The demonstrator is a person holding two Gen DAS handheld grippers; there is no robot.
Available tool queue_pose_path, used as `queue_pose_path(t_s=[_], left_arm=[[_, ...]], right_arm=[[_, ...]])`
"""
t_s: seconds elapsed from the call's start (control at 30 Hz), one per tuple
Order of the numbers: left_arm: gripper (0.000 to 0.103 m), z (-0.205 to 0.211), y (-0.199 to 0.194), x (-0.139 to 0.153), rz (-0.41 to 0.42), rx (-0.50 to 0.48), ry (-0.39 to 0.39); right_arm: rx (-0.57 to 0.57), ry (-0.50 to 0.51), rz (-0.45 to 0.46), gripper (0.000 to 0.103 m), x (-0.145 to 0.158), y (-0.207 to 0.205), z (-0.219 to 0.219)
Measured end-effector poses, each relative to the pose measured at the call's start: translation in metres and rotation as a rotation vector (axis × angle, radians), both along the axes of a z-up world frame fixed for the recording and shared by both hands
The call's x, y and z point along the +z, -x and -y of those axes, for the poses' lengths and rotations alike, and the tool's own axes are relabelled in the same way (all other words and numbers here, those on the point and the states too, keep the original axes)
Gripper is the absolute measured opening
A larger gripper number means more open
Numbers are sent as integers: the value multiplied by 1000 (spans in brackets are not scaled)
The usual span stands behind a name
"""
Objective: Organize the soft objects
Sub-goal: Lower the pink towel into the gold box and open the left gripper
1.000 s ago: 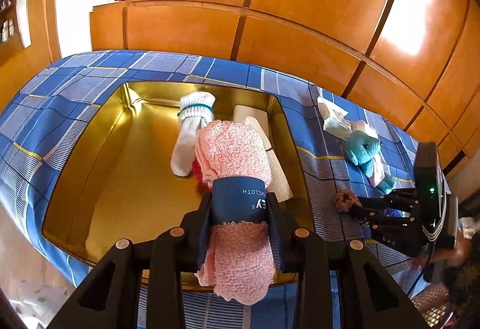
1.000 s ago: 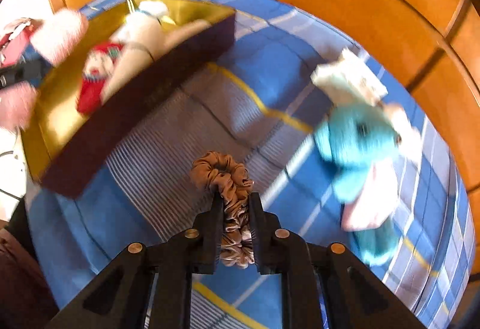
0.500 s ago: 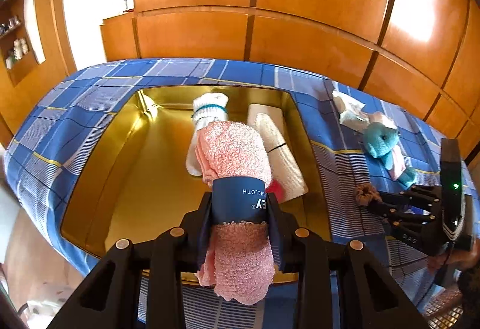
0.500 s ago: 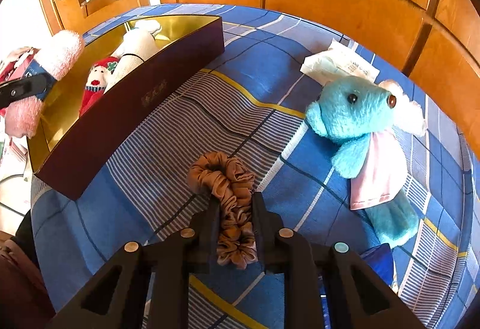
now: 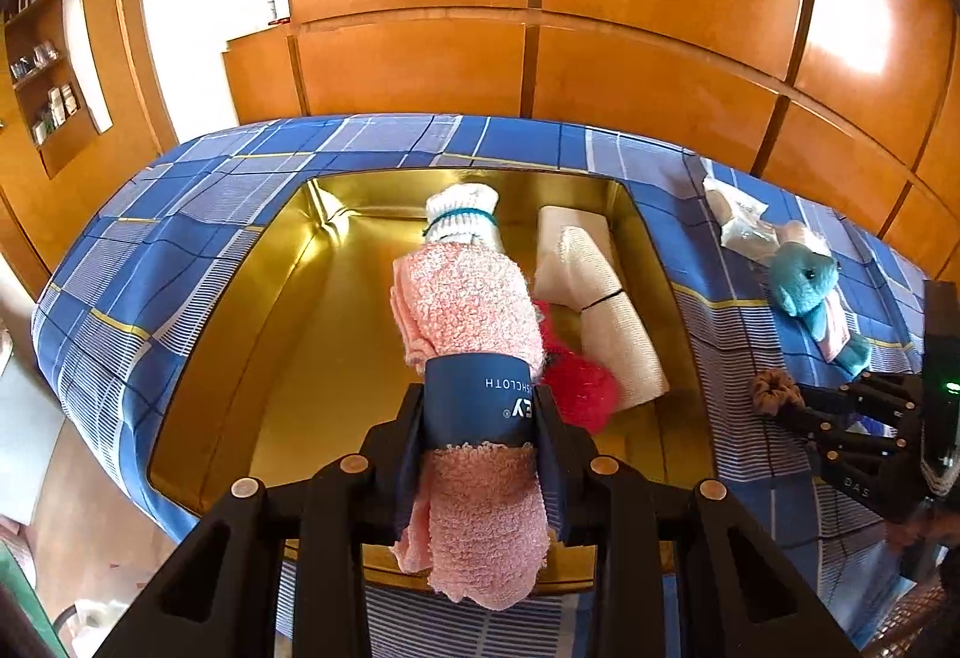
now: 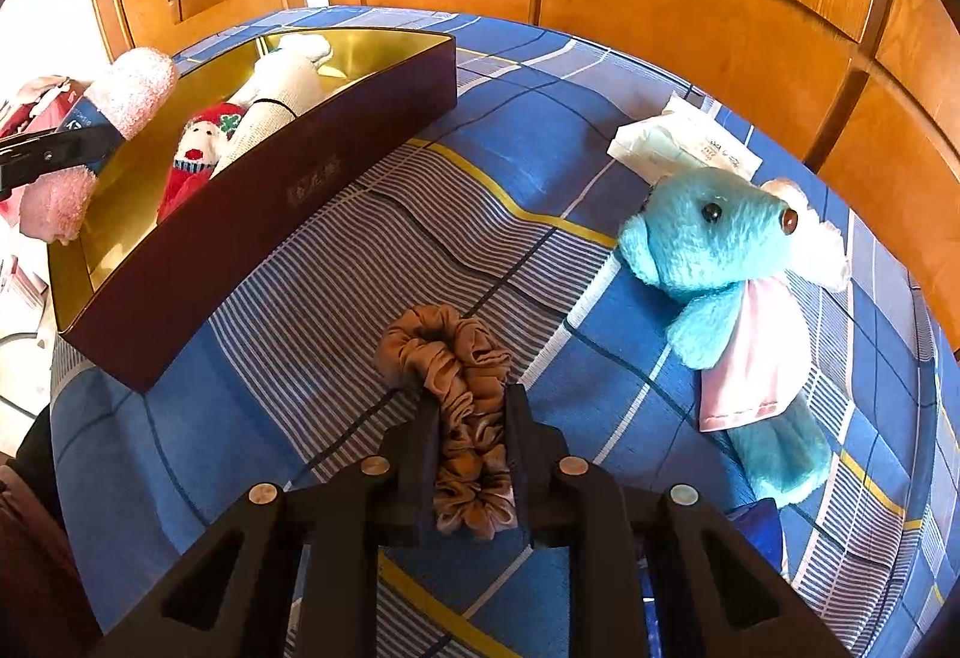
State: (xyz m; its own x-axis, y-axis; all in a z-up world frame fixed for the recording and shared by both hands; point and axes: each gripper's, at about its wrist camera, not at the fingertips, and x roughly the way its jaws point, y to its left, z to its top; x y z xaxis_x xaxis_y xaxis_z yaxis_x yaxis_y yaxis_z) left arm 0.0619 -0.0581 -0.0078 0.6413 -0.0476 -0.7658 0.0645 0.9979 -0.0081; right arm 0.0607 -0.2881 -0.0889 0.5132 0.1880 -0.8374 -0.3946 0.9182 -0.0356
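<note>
Moved: both my views tilted up since a second back, more wardrobe showed; right jaws had just been opening a touch, scrunchie between them throughout.
Left gripper: clamped on the pink washcloth, pads on its navy paper band, roll sticking out ahead and behind the jaws.
Washcloth place: held above the gold box, over its near half.
Ahead of left gripper: white sock roll, cream bandage roll to its right, red plush just right of the jaws; all in the box.
Right gripper: pinched on the brown scrunchie, front loop out past the tips, touching or just over the blue plaid cloth; couldn't tell which.
Right of right gripper: blue plush lay on the cloth, white packet just beyond it.
Left of right gripper: box's maroon wall, well apart.
</note>
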Motion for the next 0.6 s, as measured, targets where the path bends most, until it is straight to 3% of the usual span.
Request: queue_pose_path(t_s=[0.33,0.6], left_arm=[[34,-15,-18,1,2,33,-37],[34,-38,-53,-12,-109,48,69]], right_arm=[[9,10,16,20,-1,1,-1],[9,13,17,20,-1,1,-1]])
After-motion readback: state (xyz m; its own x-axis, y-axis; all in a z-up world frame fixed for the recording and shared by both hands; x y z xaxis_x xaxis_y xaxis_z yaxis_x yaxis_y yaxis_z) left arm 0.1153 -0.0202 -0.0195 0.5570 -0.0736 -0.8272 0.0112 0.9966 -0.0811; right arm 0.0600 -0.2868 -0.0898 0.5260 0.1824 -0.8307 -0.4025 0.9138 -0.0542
